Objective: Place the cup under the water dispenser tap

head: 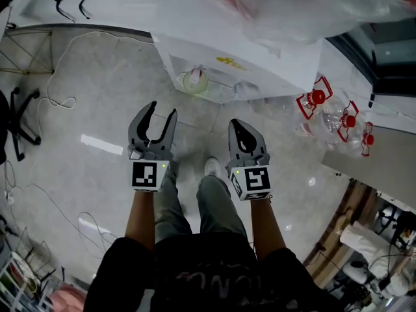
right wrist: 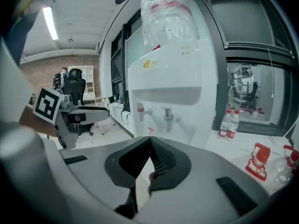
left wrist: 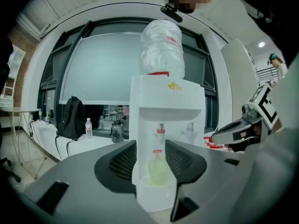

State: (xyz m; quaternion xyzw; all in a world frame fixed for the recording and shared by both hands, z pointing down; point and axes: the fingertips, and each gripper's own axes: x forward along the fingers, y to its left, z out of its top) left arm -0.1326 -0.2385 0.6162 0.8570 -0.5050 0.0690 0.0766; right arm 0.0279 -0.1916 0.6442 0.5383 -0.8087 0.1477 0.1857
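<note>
A white water dispenser (head: 247, 60) with a plastic-wrapped bottle on top stands ahead of me. A pale yellow-green cup (head: 195, 80) sits upright on its drip tray. In the left gripper view the cup (left wrist: 159, 171) is below the red tap (left wrist: 160, 130), seen far off through the gap between the jaws. My left gripper (head: 162, 113) hangs in the air short of the dispenser, jaws apart and holding nothing. My right gripper (head: 238, 125) is beside it, jaws shut together on nothing. In the right gripper view the closed jaws (right wrist: 149, 139) hide the tray and cup.
Clear bottles with red handles (head: 338, 112) lie on the floor right of the dispenser, next to a grey counter (head: 374, 158). An office chair (head: 16, 119) and loose cables (head: 65, 64) are at the left. My legs and shoe (head: 211, 168) are below the grippers.
</note>
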